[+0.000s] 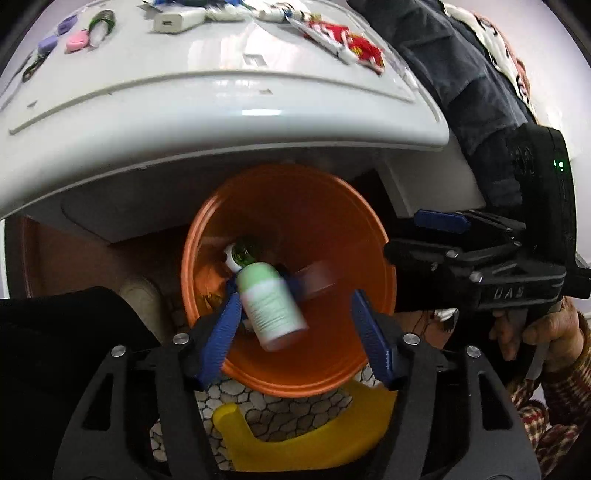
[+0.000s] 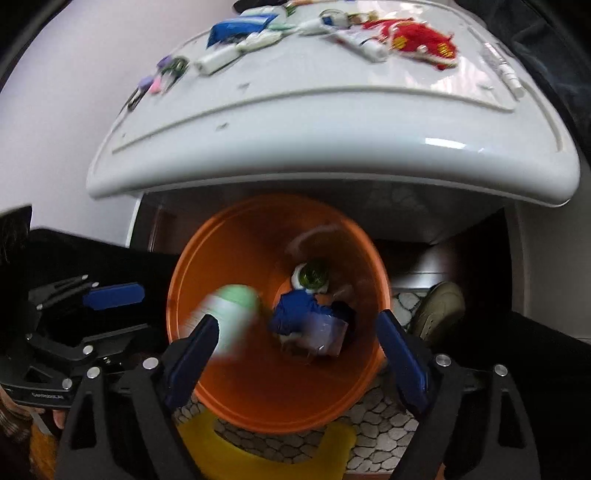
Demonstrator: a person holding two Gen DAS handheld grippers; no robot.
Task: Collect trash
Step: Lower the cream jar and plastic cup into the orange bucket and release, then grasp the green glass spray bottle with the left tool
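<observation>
An orange bin (image 1: 332, 354) stands on the floor under the white table edge (image 1: 221, 122); it also shows in the right wrist view (image 2: 258, 398). A white and green bottle (image 1: 271, 306) is in the air between the fingers of my open left gripper (image 1: 295, 336), touching neither pad, over the bin mouth. It shows blurred in the right wrist view (image 2: 231, 317). My right gripper (image 2: 295, 350) is open and empty above the bin. Inside the bin lie a green bottle (image 2: 312, 278) and a blue wrapper (image 2: 295, 310).
The table top holds a red packet (image 2: 413, 40), a white charger (image 1: 177, 18), a blue packet (image 2: 236, 27) and small clips (image 1: 77, 40). A yellow stool (image 1: 303, 439) sits on the pebble-pattern floor by the bin. A shoe (image 2: 439, 306) is at the right.
</observation>
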